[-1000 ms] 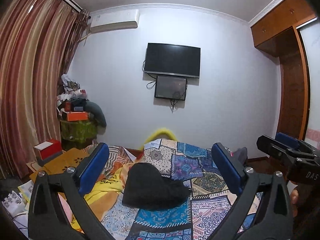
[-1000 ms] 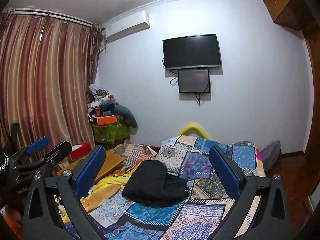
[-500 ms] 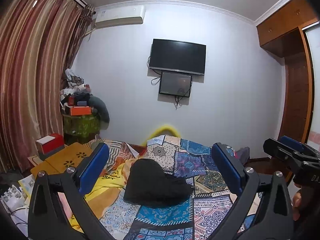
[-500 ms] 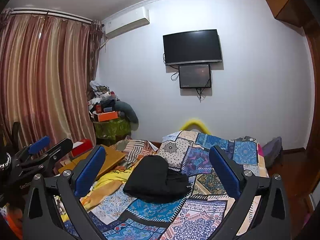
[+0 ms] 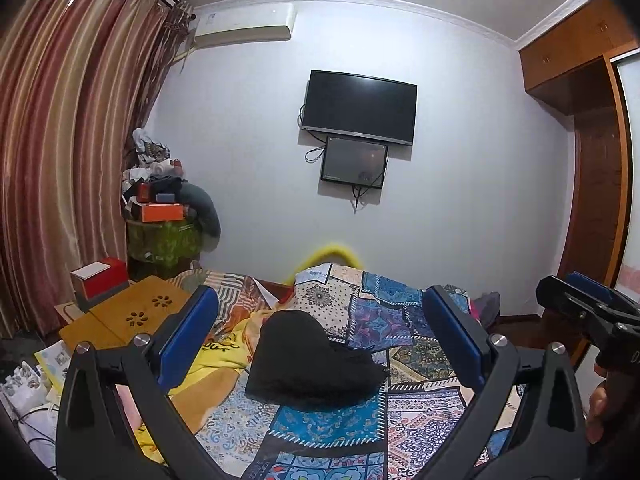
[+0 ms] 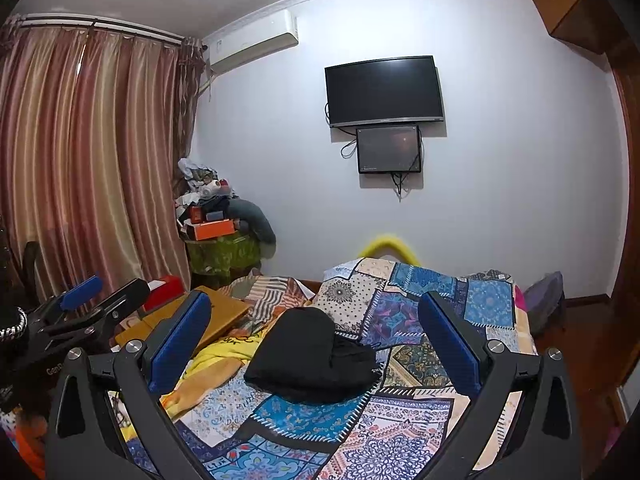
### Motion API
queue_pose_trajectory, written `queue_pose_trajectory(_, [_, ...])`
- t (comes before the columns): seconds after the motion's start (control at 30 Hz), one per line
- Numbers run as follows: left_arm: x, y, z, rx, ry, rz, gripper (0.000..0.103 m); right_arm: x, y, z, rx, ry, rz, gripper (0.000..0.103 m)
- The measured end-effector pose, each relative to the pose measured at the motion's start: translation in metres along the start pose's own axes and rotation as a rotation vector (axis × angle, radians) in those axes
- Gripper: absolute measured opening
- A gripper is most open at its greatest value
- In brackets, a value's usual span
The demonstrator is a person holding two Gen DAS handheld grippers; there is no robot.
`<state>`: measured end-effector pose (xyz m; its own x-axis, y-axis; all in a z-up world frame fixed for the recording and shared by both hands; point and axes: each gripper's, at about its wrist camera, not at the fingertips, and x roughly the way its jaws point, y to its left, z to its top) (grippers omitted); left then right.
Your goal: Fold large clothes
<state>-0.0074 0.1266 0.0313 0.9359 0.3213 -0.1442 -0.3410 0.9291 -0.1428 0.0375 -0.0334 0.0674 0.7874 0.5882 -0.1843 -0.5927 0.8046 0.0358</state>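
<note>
Black garment (image 5: pixel 308 360) sits bunched on the bed (image 5: pixel 400 408); can't tell what kind of garment it is, and its underside is hidden. Bed's near end is cut off by the bottom edge in both views. Left hand-held gripper (image 5: pixel 320 344) blocks the bed's lower corners. Corner pile (image 6: pixel 212 208) is too small to itemize. Wardrobe (image 5: pixel 592 120) is clipped at the right edge. Text on the lower screen (image 6: pixel 388 148) is unreadable.
</note>
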Motion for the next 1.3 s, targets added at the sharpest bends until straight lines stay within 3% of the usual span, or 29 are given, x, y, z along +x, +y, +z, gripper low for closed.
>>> queue_pose_trajectory(1.3, [0.0061, 0.0039, 0.0006, -0.044, 0.031, -0.052, 0.103, 0.0033, -0.0018, 0.0001, 0.007, 0.019, -0.006, 0.103])
